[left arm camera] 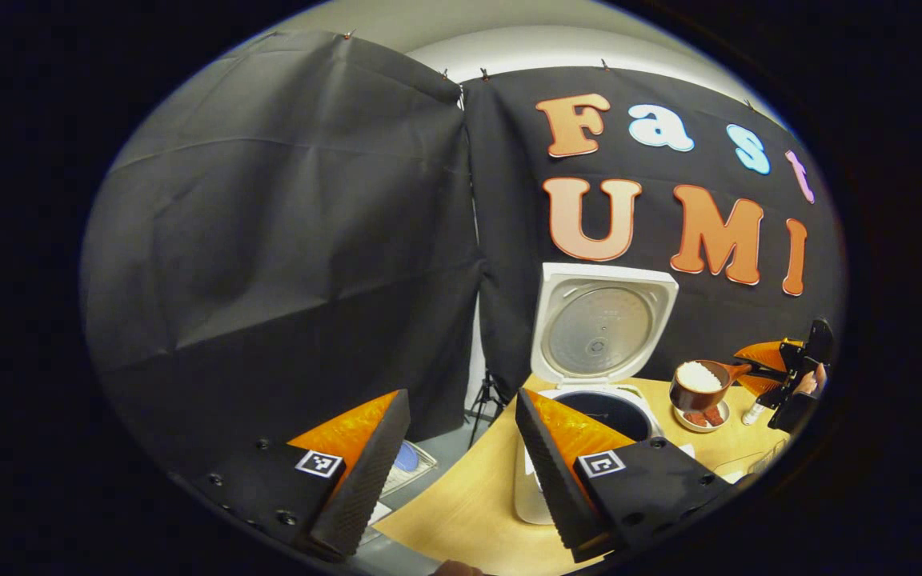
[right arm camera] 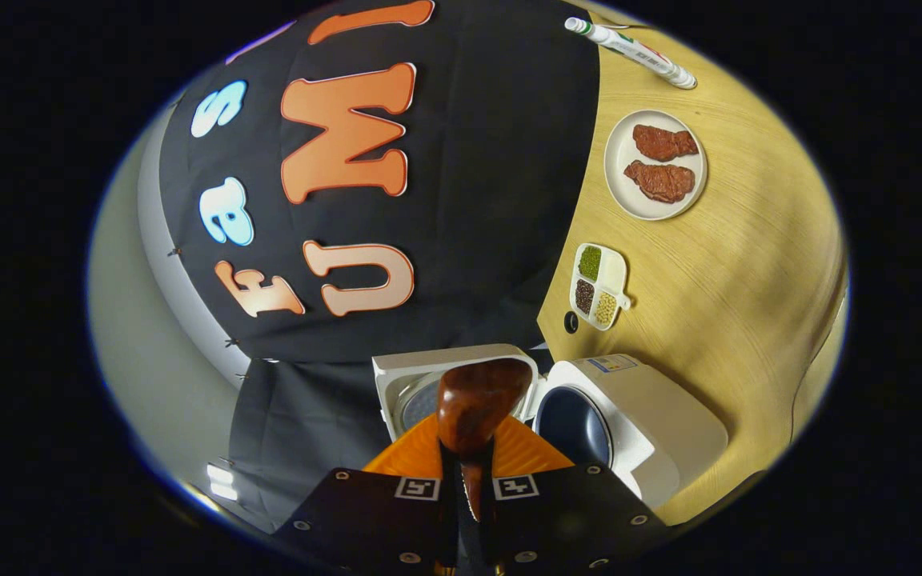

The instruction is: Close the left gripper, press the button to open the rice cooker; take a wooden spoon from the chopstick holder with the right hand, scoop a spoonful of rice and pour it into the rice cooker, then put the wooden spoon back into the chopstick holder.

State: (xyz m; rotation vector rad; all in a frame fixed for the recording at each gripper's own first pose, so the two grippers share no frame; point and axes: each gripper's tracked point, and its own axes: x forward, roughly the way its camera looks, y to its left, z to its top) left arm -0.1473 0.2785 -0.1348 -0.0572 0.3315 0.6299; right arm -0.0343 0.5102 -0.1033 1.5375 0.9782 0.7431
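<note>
In the left gripper view the left gripper (left arm camera: 461,472) hangs at the near left edge of the table (left arm camera: 469,496) with its fingers spread wide and nothing between them; just beyond its right finger stands the rice cooker (left arm camera: 589,408), its lid (left arm camera: 601,324) swung up and back, the dark pot showing inside; right of the cooker, above a small plate (left arm camera: 701,418) with two brown pieces on it, the wooden spoon (left arm camera: 705,382) hovers heaped with white rice; its handle runs right into the right gripper (left arm camera: 785,372), near the far right edge.

In the right gripper view the right gripper (right arm camera: 467,480) has its fingers pressed together on the spoon's (right arm camera: 477,404) handle, the bowl of the spoon seen from the back; the open cooker (right arm camera: 621,424) sits just beyond it; farther along the table (right arm camera: 749,264) lie a small divided dish (right arm camera: 601,284) of grains, a plate (right arm camera: 653,164) with two brown pieces, and a pen (right arm camera: 629,50).
</note>
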